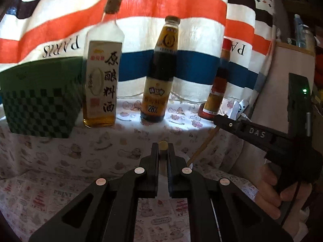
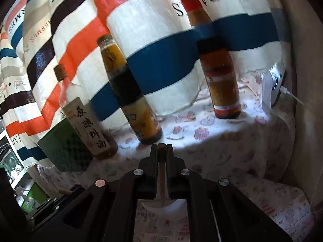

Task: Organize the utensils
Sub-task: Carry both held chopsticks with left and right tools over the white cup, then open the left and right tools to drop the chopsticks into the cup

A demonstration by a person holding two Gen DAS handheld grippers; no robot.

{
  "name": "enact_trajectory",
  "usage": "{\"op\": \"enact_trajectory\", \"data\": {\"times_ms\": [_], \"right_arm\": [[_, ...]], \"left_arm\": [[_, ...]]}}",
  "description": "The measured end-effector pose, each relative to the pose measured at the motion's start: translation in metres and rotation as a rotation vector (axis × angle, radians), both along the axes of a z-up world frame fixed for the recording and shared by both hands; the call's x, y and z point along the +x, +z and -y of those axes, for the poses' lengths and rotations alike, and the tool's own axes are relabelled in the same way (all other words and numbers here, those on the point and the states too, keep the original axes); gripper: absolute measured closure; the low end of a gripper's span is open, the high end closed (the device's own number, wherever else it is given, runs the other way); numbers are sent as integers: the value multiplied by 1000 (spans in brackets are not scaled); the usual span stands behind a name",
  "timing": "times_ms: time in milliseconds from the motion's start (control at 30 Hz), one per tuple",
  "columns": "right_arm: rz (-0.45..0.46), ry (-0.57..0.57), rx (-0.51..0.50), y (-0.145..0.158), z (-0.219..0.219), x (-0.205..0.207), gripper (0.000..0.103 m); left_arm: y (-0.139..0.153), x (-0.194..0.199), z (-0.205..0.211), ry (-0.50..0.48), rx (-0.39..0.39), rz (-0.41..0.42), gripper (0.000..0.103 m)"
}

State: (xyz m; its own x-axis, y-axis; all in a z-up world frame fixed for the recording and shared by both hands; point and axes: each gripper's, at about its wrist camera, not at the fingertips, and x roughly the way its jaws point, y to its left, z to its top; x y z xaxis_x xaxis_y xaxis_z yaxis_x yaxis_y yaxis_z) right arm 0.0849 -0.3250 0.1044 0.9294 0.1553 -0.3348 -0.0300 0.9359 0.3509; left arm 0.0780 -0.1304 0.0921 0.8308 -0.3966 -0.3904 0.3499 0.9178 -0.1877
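Both tongs are carrying a utensil, so the step in hand looks like a transfer into a holder. The left tongs (image 1: 163,150) are clamping a pale handled utensil (image 1: 163,161) whose round end is poking out at the tips. The right tongs (image 2: 162,148) are gripping a brown stick (image 2: 161,173), likely a chopstick, which is running down toward a white cup (image 2: 161,206) sitting on the worktop (image 2: 232,153) below. In the left view the same stick is slanting from the right tongs to the cup's rim. Three bottles (image 1: 159,70) are standing behind, well apart. Next, the stick probably needs lowering into the cup and releasing, then the left utensil following without tipping it.
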Motion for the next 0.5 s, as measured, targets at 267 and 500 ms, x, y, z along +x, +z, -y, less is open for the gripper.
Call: {"op": "enact_trajectory", "data": {"times_ms": [267, 500], "right_arm": [[-18, -4, -2, 2, 5, 3, 95], [-40, -47, -27, 2, 8, 4, 95]], "left_arm": [[-19, 17, 9, 25, 41, -32, 97], [-13, 9, 4, 89, 50, 20, 84]]}}
